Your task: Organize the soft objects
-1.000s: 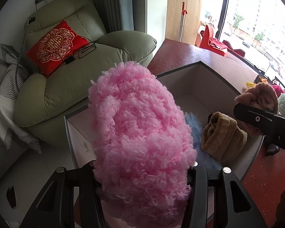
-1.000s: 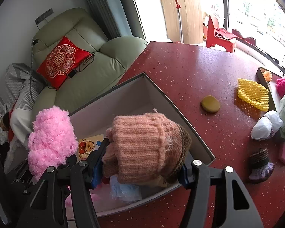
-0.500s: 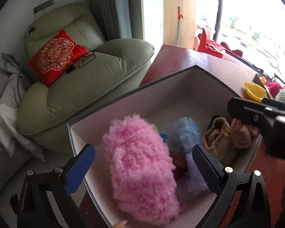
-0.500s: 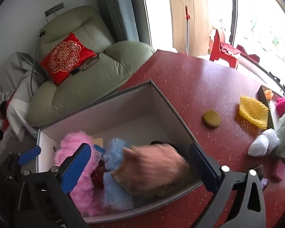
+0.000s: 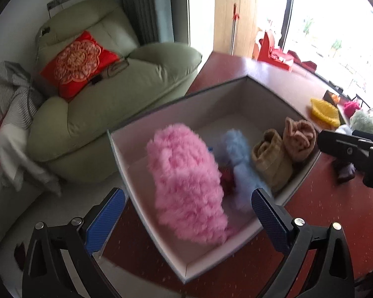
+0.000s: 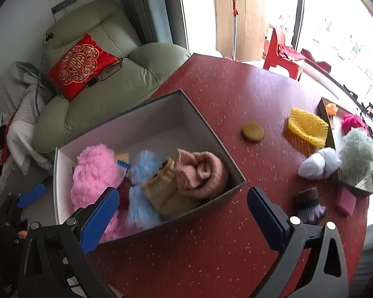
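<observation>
An open grey box (image 5: pixel 176 109) (image 6: pixel 159 114) with a white inside sits on the red table. In it lie a fluffy pink piece (image 5: pixel 186 186) (image 6: pixel 94 173), a light blue fluffy piece (image 5: pixel 238 154) (image 6: pixel 144 166), a tan knit (image 5: pixel 271 159) (image 6: pixel 161 191) and a pink knit hat (image 5: pixel 299 140) (image 6: pixel 199 171). My left gripper (image 5: pixel 186 213) hangs open above the box's near end with nothing between its blue pads. My right gripper (image 6: pixel 184 211) is open too, empty, over the box's near wall.
On the table to the right lie a yellow knit (image 6: pixel 307 129), a brown round pad (image 6: pixel 252 132), a white bundle (image 6: pixel 318 164), a dark purple knit (image 6: pixel 309 204), a pink block (image 6: pixel 345 201) and a tray (image 6: pixel 355 186) with a pale green puff (image 6: pixel 358 154). A green armchair (image 6: pixel 107 74) stands behind the box.
Both grippers have opened wide and let go: the fluffy pink piece and the pink knit hat dropped into the box. Both hands have since drawn back and up a little.
</observation>
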{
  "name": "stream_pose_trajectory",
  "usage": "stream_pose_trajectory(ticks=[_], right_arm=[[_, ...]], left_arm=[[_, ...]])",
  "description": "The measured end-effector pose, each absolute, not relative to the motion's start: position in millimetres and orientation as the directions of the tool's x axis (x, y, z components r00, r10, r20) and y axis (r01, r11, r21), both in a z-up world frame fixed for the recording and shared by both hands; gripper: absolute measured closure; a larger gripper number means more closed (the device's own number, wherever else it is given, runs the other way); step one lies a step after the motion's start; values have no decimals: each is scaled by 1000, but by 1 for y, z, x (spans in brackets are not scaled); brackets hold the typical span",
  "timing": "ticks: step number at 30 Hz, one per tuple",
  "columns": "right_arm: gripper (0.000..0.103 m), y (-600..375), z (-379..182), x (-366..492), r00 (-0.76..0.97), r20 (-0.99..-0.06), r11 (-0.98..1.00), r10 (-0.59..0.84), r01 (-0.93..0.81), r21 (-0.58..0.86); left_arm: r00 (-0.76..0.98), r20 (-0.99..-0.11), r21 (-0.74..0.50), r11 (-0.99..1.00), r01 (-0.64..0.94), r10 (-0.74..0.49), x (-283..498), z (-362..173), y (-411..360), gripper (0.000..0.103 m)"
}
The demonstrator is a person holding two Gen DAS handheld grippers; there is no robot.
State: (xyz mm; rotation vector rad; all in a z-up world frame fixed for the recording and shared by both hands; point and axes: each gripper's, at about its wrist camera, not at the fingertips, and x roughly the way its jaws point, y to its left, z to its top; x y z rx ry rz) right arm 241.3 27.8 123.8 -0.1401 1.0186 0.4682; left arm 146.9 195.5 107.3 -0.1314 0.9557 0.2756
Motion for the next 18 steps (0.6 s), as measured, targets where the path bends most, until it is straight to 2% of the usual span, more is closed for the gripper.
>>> stream_pose_trajectory(ticks=[5, 18], right_arm=[[0, 33, 125, 236, 423, -856, 889, 296, -451, 85], [0, 42, 126, 227, 397, -869, 875, 294, -477, 78]], left_arm=[[476, -864, 9, 950, -313, 165, 142, 106, 198, 1], [436, -877, 49, 940, -338, 203, 139, 106, 196, 1]])
